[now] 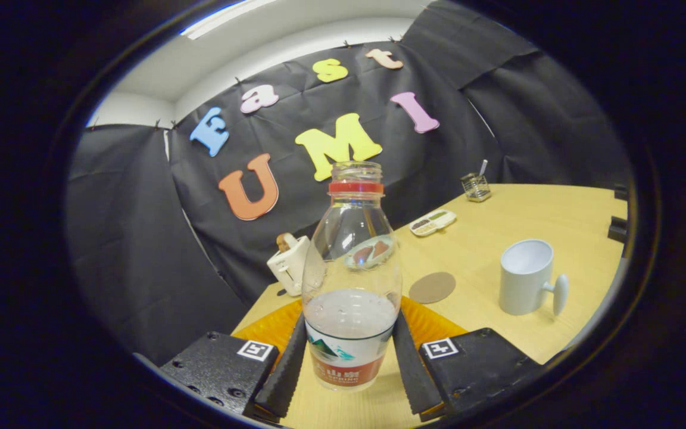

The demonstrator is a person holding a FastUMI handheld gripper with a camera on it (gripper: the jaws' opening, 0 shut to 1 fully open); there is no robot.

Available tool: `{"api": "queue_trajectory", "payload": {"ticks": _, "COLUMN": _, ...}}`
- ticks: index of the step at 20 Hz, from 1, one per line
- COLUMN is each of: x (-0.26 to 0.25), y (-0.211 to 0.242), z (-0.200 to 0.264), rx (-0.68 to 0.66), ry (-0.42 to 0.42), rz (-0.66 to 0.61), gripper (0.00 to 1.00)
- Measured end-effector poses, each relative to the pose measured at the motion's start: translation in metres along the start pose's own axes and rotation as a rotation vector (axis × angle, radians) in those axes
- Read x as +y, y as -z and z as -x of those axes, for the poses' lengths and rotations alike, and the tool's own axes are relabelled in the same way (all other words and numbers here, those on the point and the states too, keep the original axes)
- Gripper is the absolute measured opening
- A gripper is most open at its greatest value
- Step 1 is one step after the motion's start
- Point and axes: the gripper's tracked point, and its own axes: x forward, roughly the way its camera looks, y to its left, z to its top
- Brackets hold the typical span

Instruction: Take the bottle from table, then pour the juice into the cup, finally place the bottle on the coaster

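Note:
A clear plastic bottle (352,268) with a red neck ring and no cap stands upright between my fingers, its lower third filled with pale liquid. My gripper (350,319) is shut on it, both fingers (289,363) pressing on the labelled lower part. Beyond the fingers to the right, a round brown coaster (432,287) lies flat on the wooden table (557,214). Further right of the coaster stands a white cup (524,277), upright, with its handle pointing right. I cannot tell whether the bottle's base rests on the table.
An orange plate (438,325) lies just behind the bottle. A white toaster (289,262) with bread sits at the table's far left corner. A small white tray (432,222) and a glass holder (476,186) stand near the back wall.

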Motion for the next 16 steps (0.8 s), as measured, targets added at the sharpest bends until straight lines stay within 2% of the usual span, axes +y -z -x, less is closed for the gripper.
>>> {"api": "queue_trajectory", "payload": {"ticks": 2, "x": -0.007, "y": 0.001, "z": -0.001, "rx": 0.008, "ry": 0.010, "rz": -0.068, "gripper": 0.76}}
{"api": "queue_trajectory", "payload": {"ticks": 5, "x": -0.008, "y": 0.002, "z": -0.007, "rx": 0.022, "ry": -0.027, "rz": -0.218, "gripper": 0.76}}
{"api": "queue_trajectory", "payload": {"ticks": 9, "x": -0.022, "y": 0.011, "z": -0.015, "rx": 0.051, "ry": -0.013, "rz": -0.375, "gripper": 0.76}}
{"api": "queue_trajectory", "payload": {"ticks": 16, "x": -0.019, "y": 0.000, "z": -0.005, "rx": 0.015, "ry": -0.093, "rz": -0.656, "gripper": 0.75}}
